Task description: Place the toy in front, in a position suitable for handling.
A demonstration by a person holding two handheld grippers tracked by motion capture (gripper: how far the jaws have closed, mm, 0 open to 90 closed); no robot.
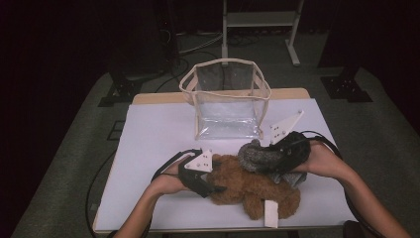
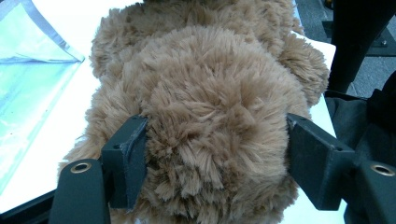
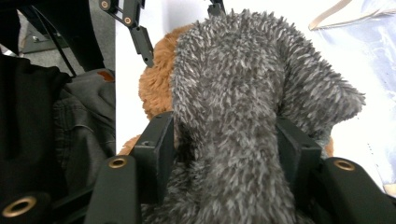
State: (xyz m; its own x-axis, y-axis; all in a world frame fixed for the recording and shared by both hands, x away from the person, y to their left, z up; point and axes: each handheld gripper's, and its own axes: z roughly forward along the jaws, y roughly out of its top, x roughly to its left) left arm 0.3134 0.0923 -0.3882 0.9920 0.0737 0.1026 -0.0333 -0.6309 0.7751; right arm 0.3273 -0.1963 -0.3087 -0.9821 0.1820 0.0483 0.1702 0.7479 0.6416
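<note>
Left claw: clamped on the brown plush bear, a pad pressing into the fur on each side.
Brown plush bear: lay near the front edge of the worktop, towards its right.
Grey fuzzy cloth: draped over the bear's right part.
Right claw: half open, the grey cloth between its pads.
Clear bag: stood upright at the worktop's back edge.
</note>
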